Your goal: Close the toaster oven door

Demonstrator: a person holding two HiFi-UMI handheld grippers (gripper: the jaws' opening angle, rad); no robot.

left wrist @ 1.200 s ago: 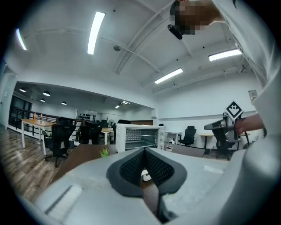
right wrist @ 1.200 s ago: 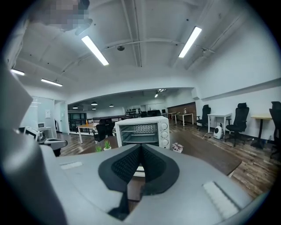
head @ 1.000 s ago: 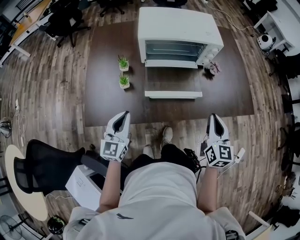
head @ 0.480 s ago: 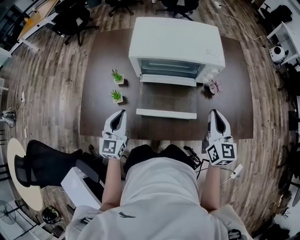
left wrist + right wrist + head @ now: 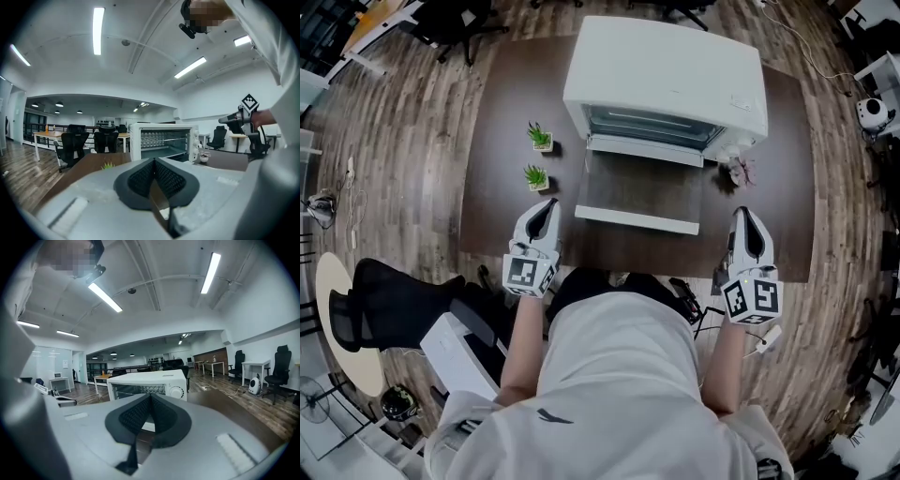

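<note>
The white toaster oven [image 5: 666, 80] stands at the back of the dark brown table [image 5: 497, 206]. Its glass door [image 5: 642, 187] lies folded down flat, the white handle [image 5: 636, 220] toward me. My left gripper [image 5: 546, 204] is shut and empty, just left of the handle's left end and not touching it. On the other side, my right gripper [image 5: 747, 214] hovers shut and empty a little beyond the door's right corner. In the left gripper view the closed pads [image 5: 153, 161] point at the oven [image 5: 161, 140]. The right gripper view shows the oven [image 5: 147, 383] past closed pads [image 5: 150, 397].
Two small potted plants [image 5: 541, 136] [image 5: 535, 175] stand left of the oven. A small pink object [image 5: 739, 171] sits by its right side. A black office chair [image 5: 384, 314] and a white box [image 5: 464, 361] are on the floor at my left; cables [image 5: 689, 300] lie under the table edge.
The person has stepped up to the table, so the oven looks nearer. Both grippers have moved forward from over the floor to the table's front edge, either side of the door. Jaws stayed shut.
</note>
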